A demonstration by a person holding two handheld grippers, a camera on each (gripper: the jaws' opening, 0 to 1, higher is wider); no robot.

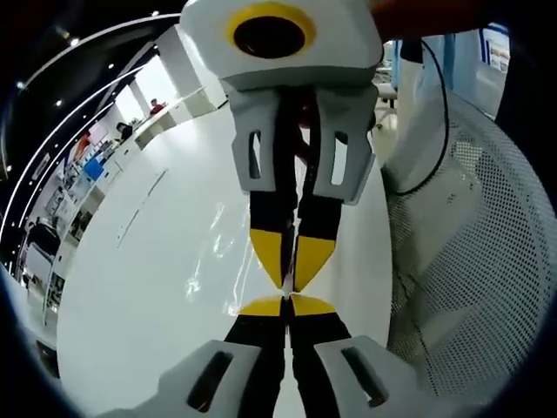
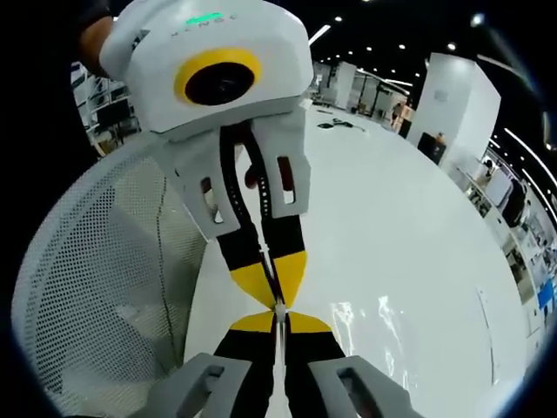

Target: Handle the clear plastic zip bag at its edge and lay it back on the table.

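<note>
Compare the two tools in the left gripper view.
The left tool rises from the bottom; the right tool reaches down from the top. The right tool shows more length, the left tool mostly tips. Both are shut, yellow-tipped, apparently pinching the clear bag.

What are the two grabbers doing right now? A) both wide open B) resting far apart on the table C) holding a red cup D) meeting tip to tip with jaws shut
D: the left gripper and the right gripper meet tip to tip, yellow tips closed on a thin clear bag edge, above the white table.
</note>
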